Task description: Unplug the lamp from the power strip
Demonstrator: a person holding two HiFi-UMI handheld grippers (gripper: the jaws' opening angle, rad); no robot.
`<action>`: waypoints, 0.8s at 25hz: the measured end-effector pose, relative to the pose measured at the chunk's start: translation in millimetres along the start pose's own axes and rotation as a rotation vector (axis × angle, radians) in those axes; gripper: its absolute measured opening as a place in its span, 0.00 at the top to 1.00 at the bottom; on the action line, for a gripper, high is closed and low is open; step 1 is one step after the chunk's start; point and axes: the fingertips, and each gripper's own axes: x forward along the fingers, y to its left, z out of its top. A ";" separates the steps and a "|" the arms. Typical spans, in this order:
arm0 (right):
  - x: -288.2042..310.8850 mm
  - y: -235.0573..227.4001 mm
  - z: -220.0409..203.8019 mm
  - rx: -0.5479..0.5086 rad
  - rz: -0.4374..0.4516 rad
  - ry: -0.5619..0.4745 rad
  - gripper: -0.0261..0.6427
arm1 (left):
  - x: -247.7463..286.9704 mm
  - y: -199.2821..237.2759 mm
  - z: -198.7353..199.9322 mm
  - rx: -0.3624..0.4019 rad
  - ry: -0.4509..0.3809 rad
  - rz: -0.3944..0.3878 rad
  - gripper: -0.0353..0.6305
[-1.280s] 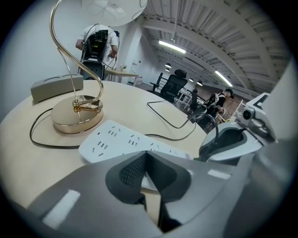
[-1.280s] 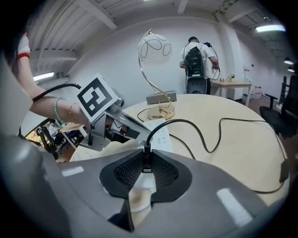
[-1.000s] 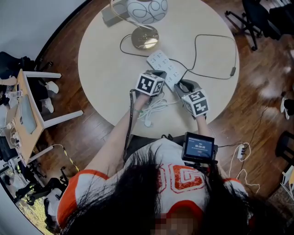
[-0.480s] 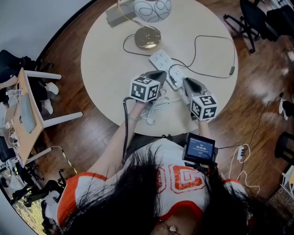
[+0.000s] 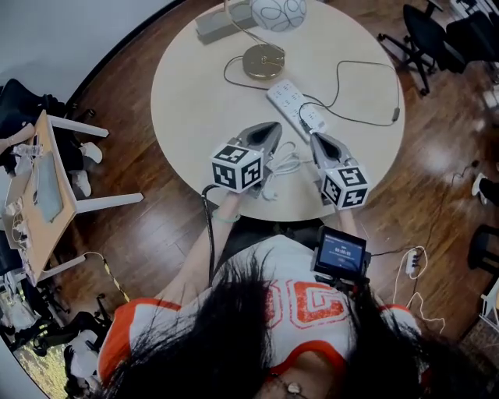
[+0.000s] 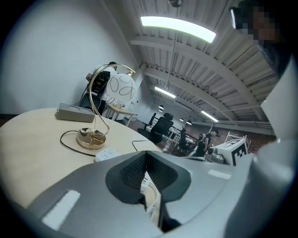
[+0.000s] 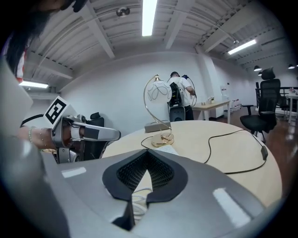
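On the round table (image 5: 187,117) the lamp stands on its gold base (image 5: 263,61), with the white power strip (image 5: 295,105) just in front of it. The lamp's black cord (image 5: 366,123) loops right and ends at the strip; whether it is plugged in is too small to tell. My left gripper (image 5: 270,131) hovers shut over the strip's coiled white cable (image 5: 282,165), apart from the strip. My right gripper (image 5: 315,140) has just been closing and is shut with nothing between the jaws. Past my left gripper (image 6: 145,153) in the left gripper view are the base (image 6: 91,138) and strip (image 6: 106,155).
A grey box (image 5: 222,22) lies at the table's far edge behind the lamp. Office chairs (image 5: 433,31) stand at the upper right, a wooden desk (image 5: 47,187) at the left. A second white power strip (image 5: 411,261) lies on the wooden floor.
Both grippers have drawn back from the power strip toward the table's near edge and risen. The right jaws have closed.
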 end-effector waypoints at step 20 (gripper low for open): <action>-71.5 87.0 -33.6 0.022 -0.065 -0.009 0.96 | -92.8 -59.5 -38.9 -0.037 -0.107 -0.127 0.95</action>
